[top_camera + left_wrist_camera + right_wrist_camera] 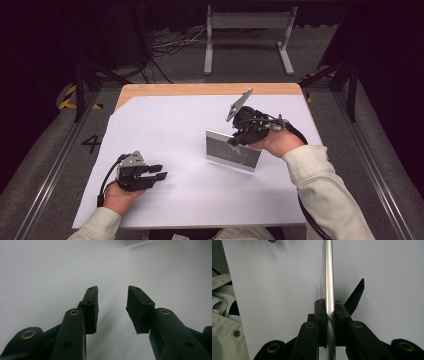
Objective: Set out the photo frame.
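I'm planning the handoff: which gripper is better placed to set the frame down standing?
Right. The right gripper is shut on the frame's top edge, holding it upright on the sheet; the left gripper lies open, apart.

Surface [150, 91]: light wood top, largely covered by a white sheet [170, 145], with a bare wooden strip exposed along the far edge. Floor [45, 165]: grey carpet-like covering, with metal rails [50, 175] running along both sides of the surface. Yellow-and-black hazard tape [67, 97] at far left — a "4" [91, 143] is marked on the floor nearby. A grey metal stand [247, 35] sits beyond the surface; loose cables [170, 42] lie beside it. Surroundings dark, lighting concentrated on the surface.
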`<state>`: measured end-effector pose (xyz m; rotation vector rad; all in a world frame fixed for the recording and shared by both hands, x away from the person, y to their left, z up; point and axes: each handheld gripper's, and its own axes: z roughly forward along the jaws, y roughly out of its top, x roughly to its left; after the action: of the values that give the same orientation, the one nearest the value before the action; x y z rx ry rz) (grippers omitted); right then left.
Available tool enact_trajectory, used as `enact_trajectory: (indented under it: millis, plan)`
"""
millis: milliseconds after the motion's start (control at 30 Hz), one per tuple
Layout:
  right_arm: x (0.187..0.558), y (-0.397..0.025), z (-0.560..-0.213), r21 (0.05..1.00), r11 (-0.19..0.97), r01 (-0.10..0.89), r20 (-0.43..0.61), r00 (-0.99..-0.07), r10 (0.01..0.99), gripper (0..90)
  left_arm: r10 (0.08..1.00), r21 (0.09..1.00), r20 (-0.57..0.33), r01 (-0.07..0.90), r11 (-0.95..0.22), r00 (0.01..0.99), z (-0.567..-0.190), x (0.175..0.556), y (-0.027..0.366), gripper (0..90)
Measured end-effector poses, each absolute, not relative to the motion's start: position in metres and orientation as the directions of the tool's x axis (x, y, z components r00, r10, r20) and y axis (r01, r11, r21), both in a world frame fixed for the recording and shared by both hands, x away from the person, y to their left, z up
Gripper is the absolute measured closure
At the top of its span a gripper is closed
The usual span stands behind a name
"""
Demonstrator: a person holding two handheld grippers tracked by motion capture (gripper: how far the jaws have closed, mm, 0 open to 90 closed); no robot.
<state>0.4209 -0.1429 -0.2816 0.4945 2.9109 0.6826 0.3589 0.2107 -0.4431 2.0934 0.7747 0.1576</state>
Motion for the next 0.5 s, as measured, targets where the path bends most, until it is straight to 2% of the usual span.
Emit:
enact_trajectory:
  millis: [500]
  plan:
    - [0.4210, -0.1330, -0.2865, 0.418, 0.892, 0.169, -0.036, -0.979, 0.202, 83.4, 0.575, 0.771, -0.173, 0.474, -0.426, 0.799, -0.4438, 0.3597, 0.2093, 61.8]
